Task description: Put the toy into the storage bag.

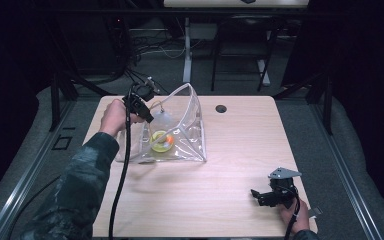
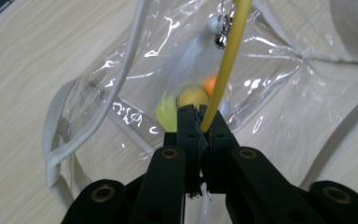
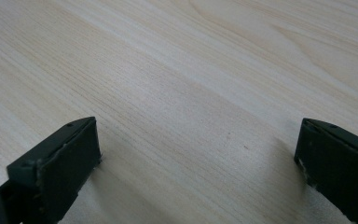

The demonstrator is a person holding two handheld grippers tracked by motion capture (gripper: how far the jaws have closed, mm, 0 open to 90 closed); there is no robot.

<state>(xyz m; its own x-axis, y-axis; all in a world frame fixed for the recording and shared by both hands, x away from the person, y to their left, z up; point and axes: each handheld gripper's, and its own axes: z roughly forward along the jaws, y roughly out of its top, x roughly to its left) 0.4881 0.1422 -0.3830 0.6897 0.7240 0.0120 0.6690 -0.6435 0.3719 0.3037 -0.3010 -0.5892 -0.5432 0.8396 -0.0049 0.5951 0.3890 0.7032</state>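
A clear plastic bag with pale cord handles stands open on the far left part of the light wood worktop, its mouth turned toward the left. The left gripper, held in the person's left hand, reaches into that mouth from the left. In the left gripper view its jaws are pressed together on a thin yellow stick that runs up and away from them. A small silver bell and a white feathery tuft hang beside the stick, and behind the jaws, inside the bag, lie a yellow-green ball, a yellow ball and an orange one. The right gripper rests low over the near right part of the worktop, well apart from the bag, in the person's right hand. Its jaws stand wide apart with nothing but bare wood between them.
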